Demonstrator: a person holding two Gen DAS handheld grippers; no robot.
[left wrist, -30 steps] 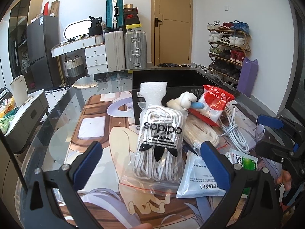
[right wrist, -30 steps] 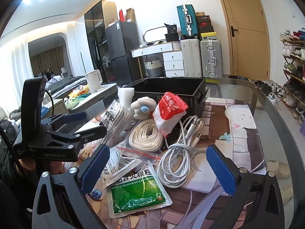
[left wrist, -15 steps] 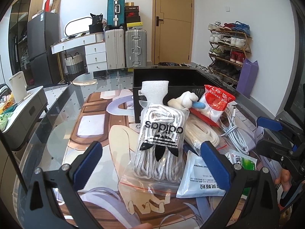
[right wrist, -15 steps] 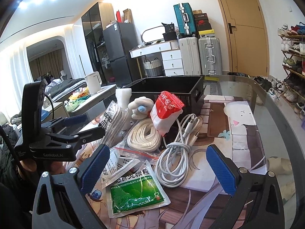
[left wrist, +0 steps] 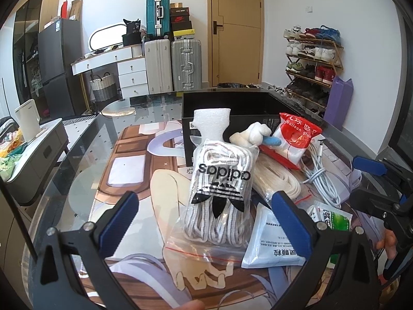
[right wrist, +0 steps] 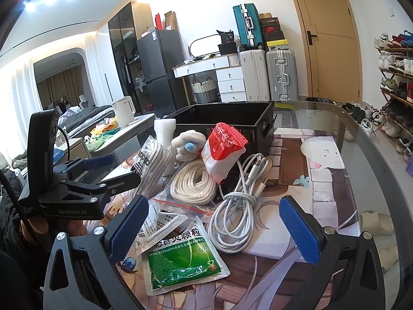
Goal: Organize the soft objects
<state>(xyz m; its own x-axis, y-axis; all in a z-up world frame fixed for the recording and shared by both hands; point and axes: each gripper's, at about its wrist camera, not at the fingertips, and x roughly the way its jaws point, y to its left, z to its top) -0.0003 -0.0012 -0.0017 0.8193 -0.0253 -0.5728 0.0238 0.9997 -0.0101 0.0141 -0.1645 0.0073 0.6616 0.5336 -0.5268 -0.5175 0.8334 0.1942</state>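
A pile of soft items lies on the glass table in front of a black box (left wrist: 232,103). A clear adidas bag of white laces (left wrist: 219,193) leans up at the front, between the fingers of my open, empty left gripper (left wrist: 204,222). Behind it are a white foam piece (left wrist: 211,124), a white plush toy (left wrist: 251,134), a red balloon-glue pack (left wrist: 296,139), a cream rope coil (right wrist: 193,186) and a white cable bundle (right wrist: 237,217). My right gripper (right wrist: 216,230) is open and empty above a green sachet (right wrist: 183,263) and the cable.
A white sachet (left wrist: 273,240) lies beside the laces bag. The table carries a printed mat (left wrist: 129,168). The table's curved edge runs along the right (right wrist: 382,180). Suitcases, a dresser, a door and a shoe rack stand beyond the table.
Both grippers have shifted only slightly; the pile looks a little closer in each view. Nothing was taken hold of or moved.
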